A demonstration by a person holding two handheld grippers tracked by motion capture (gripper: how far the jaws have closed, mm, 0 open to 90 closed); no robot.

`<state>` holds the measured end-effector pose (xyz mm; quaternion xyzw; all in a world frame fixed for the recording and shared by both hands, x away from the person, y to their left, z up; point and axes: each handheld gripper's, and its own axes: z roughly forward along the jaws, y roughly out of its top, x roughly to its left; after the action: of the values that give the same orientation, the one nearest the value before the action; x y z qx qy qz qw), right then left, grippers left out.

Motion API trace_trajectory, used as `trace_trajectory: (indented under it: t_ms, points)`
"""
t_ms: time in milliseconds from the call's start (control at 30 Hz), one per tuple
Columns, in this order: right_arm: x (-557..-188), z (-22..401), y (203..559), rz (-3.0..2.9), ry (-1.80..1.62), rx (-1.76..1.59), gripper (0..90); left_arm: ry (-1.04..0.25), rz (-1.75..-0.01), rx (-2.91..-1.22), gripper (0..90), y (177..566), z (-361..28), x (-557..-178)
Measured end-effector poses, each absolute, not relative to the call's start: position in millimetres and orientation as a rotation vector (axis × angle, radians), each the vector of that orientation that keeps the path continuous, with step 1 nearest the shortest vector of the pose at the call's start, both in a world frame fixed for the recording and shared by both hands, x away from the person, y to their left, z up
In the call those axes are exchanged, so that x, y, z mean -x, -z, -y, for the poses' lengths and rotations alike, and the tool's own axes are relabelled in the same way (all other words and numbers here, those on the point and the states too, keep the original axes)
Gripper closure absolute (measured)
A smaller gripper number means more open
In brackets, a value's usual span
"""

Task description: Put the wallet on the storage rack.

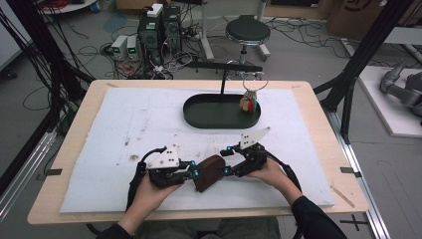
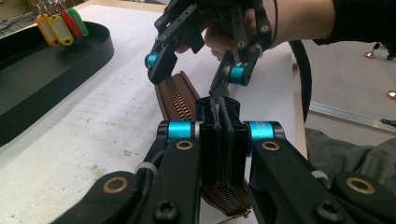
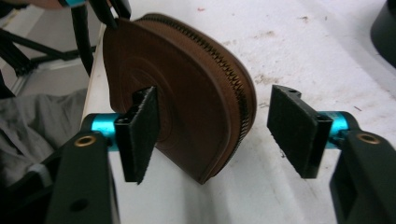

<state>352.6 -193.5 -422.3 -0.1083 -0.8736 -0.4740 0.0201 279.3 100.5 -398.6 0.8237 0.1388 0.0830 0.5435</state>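
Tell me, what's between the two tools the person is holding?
A brown zippered pouch sits between the left tool and right tool, seen in the high view.

The high view looks down the table [image 1: 308, 99]; both gripper views close in on the brown pouch [image 1: 208, 172].

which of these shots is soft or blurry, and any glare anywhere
High view: even light, sharp enough, mildly soft; the brown pouch reads dark. Left gripper view: near jaws crisp, key tags and black tray soft, small glints on the brass rivets. Right gripper view: pouch fairly sharp, the white mat washed out behind it.
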Motion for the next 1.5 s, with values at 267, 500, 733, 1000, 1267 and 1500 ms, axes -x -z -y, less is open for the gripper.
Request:
trace_trajectory:
  t_ms: [267,500,733,1000,1267,1500]
  points:
    - [-352,196,422,2.762,1.452,0.298,55.4,-0.199,-0.328,-1.961,86.7,399,-101,-279]
    - [-347,198,419,2.811,1.458,0.249,71.6,-0.212,-0.328,-1.969,86.5,399,-103,-279]
    - [-343,201,418,2.831,1.467,0.232,76.7,-0.223,-0.338,-1.957,84.5,398,-102,-279]
    - [-339,204,414,2.870,1.494,0.243,79.1,-0.254,-0.420,-1.935,50.6,396,-103,-282]
    - [-338,212,411,2.873,1.540,0.279,79.6,-0.226,-0.473,-1.937,33.5,403,-111,-290]
    - [-337,216,408,2.873,1.559,0.290,79.6,-0.184,-0.511,-1.942,30.5,412,-109,-298]
